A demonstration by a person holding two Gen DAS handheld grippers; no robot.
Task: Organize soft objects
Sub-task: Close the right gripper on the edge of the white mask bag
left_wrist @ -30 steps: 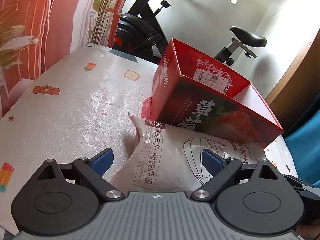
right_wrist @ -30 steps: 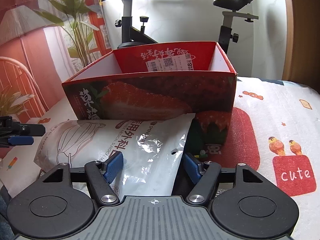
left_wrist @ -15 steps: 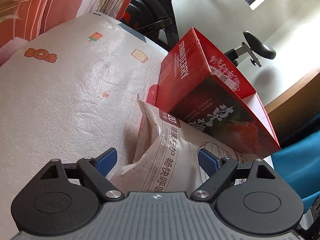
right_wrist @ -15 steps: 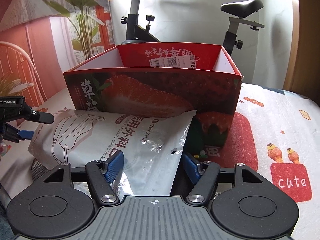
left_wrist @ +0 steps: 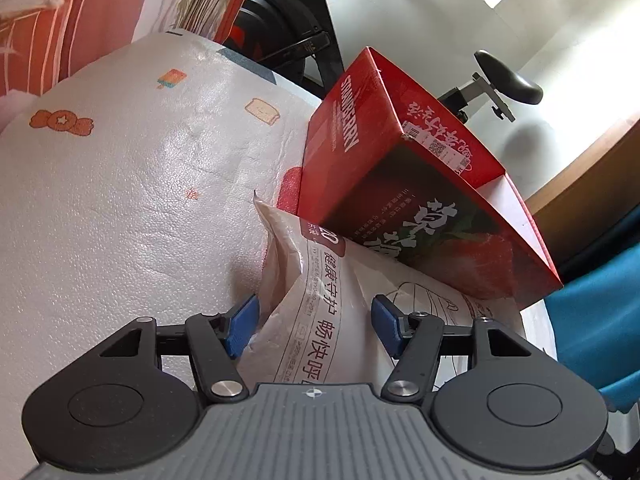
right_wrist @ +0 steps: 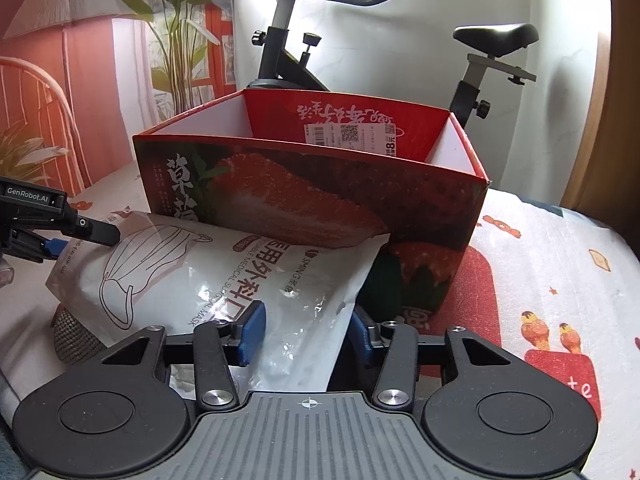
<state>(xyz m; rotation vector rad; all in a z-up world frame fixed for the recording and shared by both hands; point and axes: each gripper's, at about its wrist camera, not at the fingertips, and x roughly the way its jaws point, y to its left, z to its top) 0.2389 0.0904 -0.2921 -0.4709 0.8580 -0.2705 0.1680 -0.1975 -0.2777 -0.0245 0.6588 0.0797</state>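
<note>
A white padded surface printed with small cartoon pictures carries the items; an exercise bike stands behind it against a pale wall, with an orange patterned curtain to one side.

A red open-topped box stands on the surface. Its long side shows a large strawberry photograph and white Chinese characters; its short end reads "STRAWBERRY" in white capitals. A barcode and QR sticker is fixed on the inner back wall.

The task item is a soft, flat, white pack of masks. It leans tilted against the front of the box, one corner touching the box face. The pack is glossy and wrinkled, with a line drawing of a face mask, large Chinese characters, the word "SMING", the line "DISPOSABLE MEDICAL SURGICAL MASK" partly hidden, and a red "20" badge at one corner.

The left gripper is at the end of the pack farthest from the box's right corner; the other unit's body is marked "GenRobot.AI". Its jaws have just been closing, and the pack lies between them, the left pad touching it. The right gripper sits at the near edge of the pack; its jaws have just been closing with the pack between them. Whether either pair is pressing firmly cannot be told.

A grey textured object lies partly beneath the pack.
</note>
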